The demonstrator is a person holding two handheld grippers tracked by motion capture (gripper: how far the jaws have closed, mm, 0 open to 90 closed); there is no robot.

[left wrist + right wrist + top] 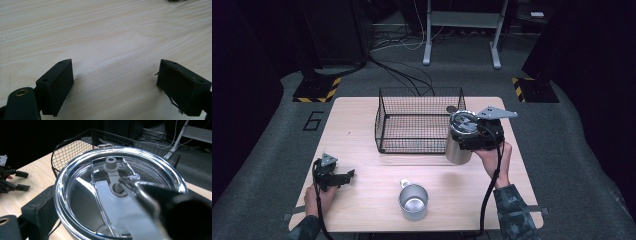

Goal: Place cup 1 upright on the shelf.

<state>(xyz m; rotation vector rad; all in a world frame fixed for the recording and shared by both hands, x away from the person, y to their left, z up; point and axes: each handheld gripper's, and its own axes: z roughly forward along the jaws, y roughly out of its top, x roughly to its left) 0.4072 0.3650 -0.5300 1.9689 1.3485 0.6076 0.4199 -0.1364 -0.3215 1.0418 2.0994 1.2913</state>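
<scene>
"6" (313,120) marked on floor, left of table (362,170). Wire basket (419,120) far-centre, looks empty. Mug (413,201) near-centre, empty. Right gripper (477,131) clamps the lidded tumbler (458,150) at its rim, just right of basket. Left gripper (333,175) rests low at near left, jaws wide, nothing between.

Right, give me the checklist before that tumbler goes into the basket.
1. Right gripper clamped on the tumbler: ok, a jaw either side at the top.
2. Lid seated: ok.
3. Room in the wire basket: ok, its floor looks bare.
4. Tumbler base above the basket's rim: cannot tell.
5. Mug out of the path: ok, near the front edge, apart.
6. Left gripper clear: ok, open and empty at the table's left.
</scene>
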